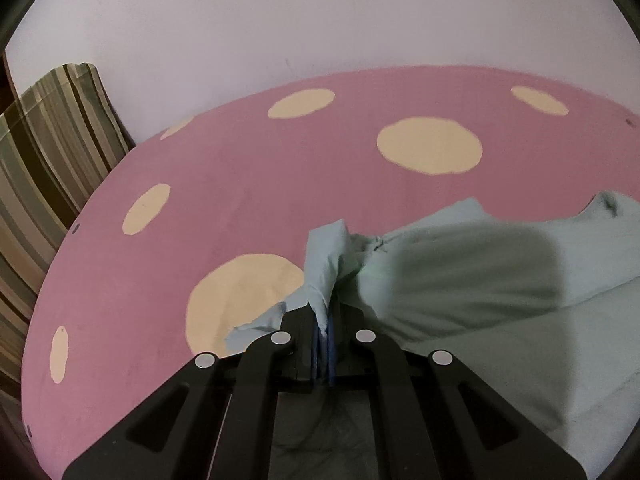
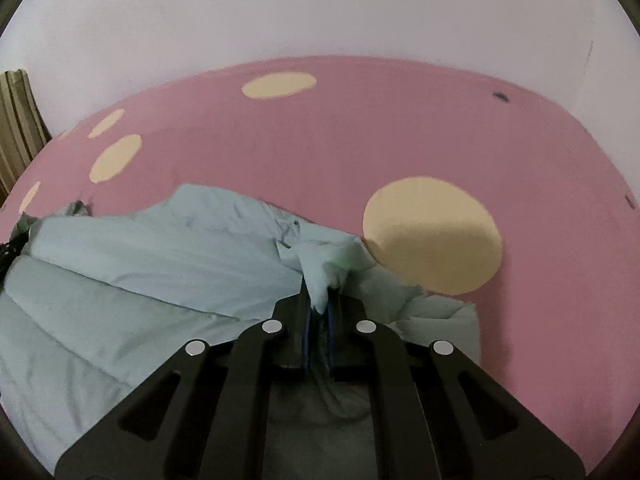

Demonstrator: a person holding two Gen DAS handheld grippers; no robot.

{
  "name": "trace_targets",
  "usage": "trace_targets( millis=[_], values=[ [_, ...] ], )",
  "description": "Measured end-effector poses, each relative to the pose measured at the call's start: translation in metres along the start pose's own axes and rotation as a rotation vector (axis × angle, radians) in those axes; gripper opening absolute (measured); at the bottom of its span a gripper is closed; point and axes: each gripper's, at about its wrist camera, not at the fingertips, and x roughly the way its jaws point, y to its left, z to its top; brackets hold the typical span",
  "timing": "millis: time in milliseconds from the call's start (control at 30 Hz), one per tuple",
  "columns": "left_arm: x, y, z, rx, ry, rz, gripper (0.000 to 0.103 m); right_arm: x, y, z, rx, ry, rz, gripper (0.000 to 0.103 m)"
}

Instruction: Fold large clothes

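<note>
A large pale blue-green garment [image 1: 480, 280] lies on a pink sheet with cream dots. My left gripper [image 1: 325, 320] is shut on a bunched edge of the garment, which sticks up between the fingers; the cloth spreads away to the right. In the right wrist view the same garment [image 2: 140, 264] spreads to the left and below. My right gripper [image 2: 319, 304] is shut on another bunched edge of it, with a tuft rising between the fingers.
The pink sheet with cream dots [image 1: 240, 168] covers the bed and meets a plain white wall [image 1: 320, 20] behind. A striped cushion [image 1: 44, 152] leans at the left edge; it also shows in the right wrist view [image 2: 16, 128].
</note>
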Motion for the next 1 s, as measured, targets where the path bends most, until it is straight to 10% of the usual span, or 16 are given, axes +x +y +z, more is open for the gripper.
trace_targets(
  millis=[367,533,700,1000],
  values=[
    [0.006,-0.006,-0.005,0.034,0.026,0.055,0.010,0.012,-0.002,-0.002,0.020,0.032,0.009,0.017],
    [-0.048,-0.001,0.001,-0.062,-0.003,0.002,0.072,-0.030,0.009,0.004,0.064,-0.030,0.032,0.039],
    [-0.081,-0.046,0.000,-0.065,-0.018,-0.186,0.075,-0.052,0.065,0.003,-0.006,-0.060,0.152,0.040],
    [-0.038,-0.085,-0.024,-0.053,0.014,-0.163,0.081,0.005,0.115,-0.019,-0.108,0.038,0.117,0.047]
  ],
)
